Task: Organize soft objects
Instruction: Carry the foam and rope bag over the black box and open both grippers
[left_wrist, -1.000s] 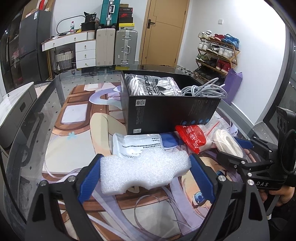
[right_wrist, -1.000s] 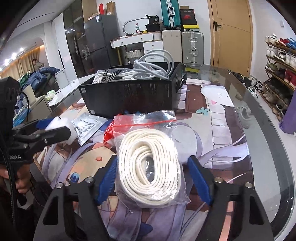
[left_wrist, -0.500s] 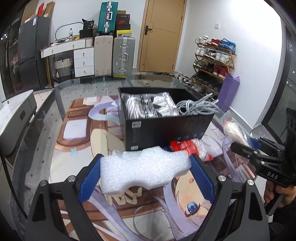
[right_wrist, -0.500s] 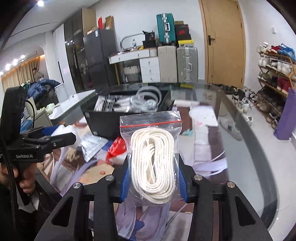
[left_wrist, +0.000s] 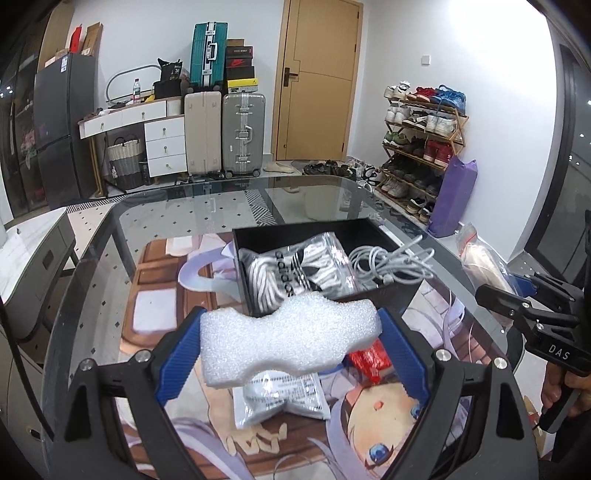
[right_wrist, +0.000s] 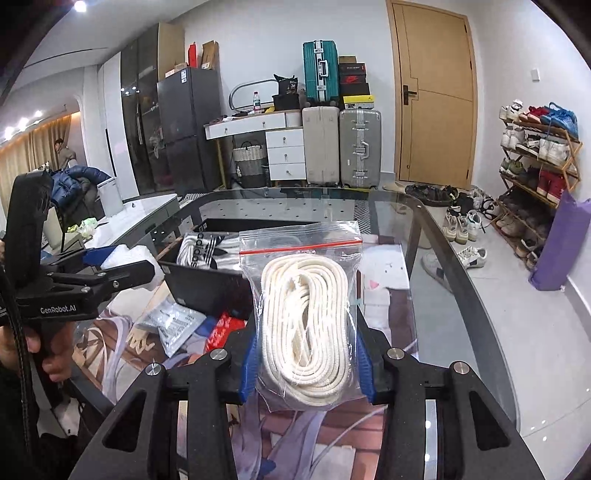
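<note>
My left gripper (left_wrist: 290, 341) is shut on a white foam block (left_wrist: 288, 338), held above the table in front of the black box (left_wrist: 391, 291). The box holds a bagged Adidas item (left_wrist: 295, 275) and a coiled white cable (left_wrist: 391, 264). My right gripper (right_wrist: 306, 363) is shut on a clear zip bag of white rope (right_wrist: 304, 314), lifted off the table to the right of the box (right_wrist: 207, 288); this bag also shows in the left wrist view (left_wrist: 482, 267). A white packet (left_wrist: 282, 395) and a red packet (left_wrist: 369, 360) lie on the printed mat.
The glass table (left_wrist: 92, 258) carries a printed mat (left_wrist: 155, 306). Its curved edge (right_wrist: 469, 295) runs along the right. Suitcases, a drawer unit, a door and a shoe rack stand beyond it.
Both grippers have risen off the table with their loads. The right gripper closed on the rope bag and lifted it. The foam block now sits higher, nearer the box.
</note>
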